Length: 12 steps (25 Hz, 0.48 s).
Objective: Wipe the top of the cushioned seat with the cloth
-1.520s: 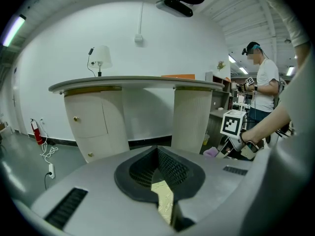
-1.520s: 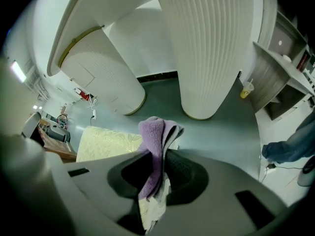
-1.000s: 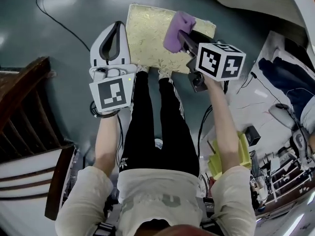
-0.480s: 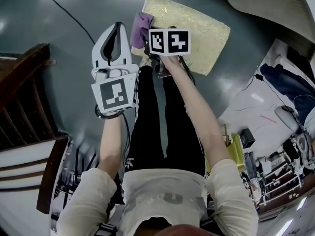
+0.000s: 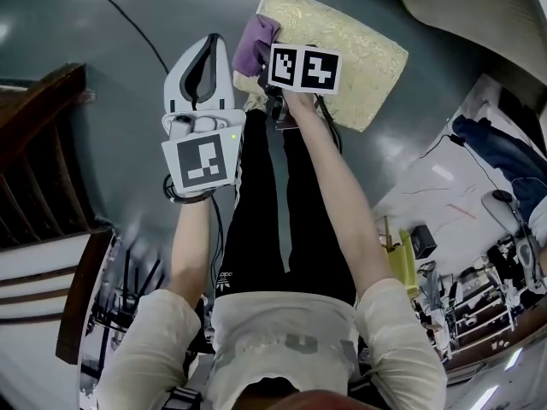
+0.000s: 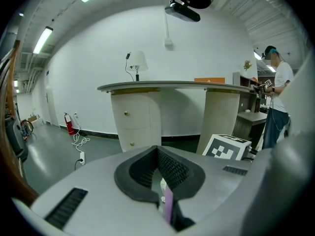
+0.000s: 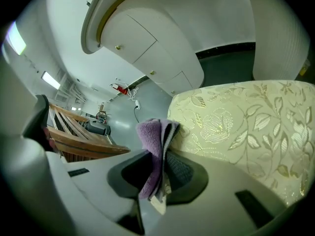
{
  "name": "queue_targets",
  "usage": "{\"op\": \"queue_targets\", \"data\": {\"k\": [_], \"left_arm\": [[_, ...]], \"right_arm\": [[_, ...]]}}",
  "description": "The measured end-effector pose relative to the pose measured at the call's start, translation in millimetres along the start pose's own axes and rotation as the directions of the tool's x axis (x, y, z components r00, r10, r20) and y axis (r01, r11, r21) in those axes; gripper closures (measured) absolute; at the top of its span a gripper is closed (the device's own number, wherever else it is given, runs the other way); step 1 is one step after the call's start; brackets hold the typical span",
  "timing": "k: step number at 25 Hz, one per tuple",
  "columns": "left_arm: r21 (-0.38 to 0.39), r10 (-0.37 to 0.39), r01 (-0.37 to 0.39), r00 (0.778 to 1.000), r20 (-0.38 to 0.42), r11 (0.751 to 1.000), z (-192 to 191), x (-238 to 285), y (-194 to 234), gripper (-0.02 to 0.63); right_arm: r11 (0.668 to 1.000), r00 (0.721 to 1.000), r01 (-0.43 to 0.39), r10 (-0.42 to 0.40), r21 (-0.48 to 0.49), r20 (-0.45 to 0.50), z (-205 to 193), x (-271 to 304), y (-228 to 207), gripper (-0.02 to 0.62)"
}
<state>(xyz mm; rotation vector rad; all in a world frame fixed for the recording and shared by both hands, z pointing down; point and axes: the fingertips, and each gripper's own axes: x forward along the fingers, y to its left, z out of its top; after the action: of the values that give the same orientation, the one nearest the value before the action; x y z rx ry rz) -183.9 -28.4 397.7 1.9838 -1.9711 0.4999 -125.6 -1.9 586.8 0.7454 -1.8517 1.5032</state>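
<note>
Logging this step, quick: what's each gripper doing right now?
Left gripper: shut, nothing held.
Right gripper: shut on the cloth, at the seat's edge.

The person wears a cream sweatshirt [image 5: 256, 331] with grey lettering [image 5: 295, 346] on the chest, plus black trousers [image 5: 256, 229] with white side stripes and a small white logo [image 5: 224, 278]. The left gripper [image 5: 210, 44] and right gripper [image 7: 162, 154] have pale grey shells and dark ribbed pads [image 6: 170, 168]. Each carries 1 cube of black-and-white square markers: the left cube [image 5: 199, 162] and the right cube [image 5: 304, 68]. A green light [image 5: 224, 136] glows on the left gripper, and a black cable [image 5: 173, 196] loops at its base.
</note>
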Motion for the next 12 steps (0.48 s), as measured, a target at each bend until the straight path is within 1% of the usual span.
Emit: {"op": "queue_targets", "data": {"k": [6,10,12], "left_arm": [[0.027,-0.036,0.036,0.999,0.005,0.999,9.2,-0.3,-8.5,0.601],[0.044,-0.061,0.061,0.998,0.007,0.997,12.1,4.3,-16.7,0.601],[0.052,-0.075,0.074,0.997,0.007,0.996,12.5,8.5,-21.6,0.601]], "right_arm": [[1.0,1.0,0.01,-0.01,0.002,0.016,-3.1,-16.8,-7.9,0.514],[0.999,0.999,0.046,-0.046,-0.012,0.027,-8.0,-37.8,-30.9,0.513],[0.998,0.997,0.062,-0.062,0.001,0.039,-10.7,-47.6,-44.3,0.512]]}}
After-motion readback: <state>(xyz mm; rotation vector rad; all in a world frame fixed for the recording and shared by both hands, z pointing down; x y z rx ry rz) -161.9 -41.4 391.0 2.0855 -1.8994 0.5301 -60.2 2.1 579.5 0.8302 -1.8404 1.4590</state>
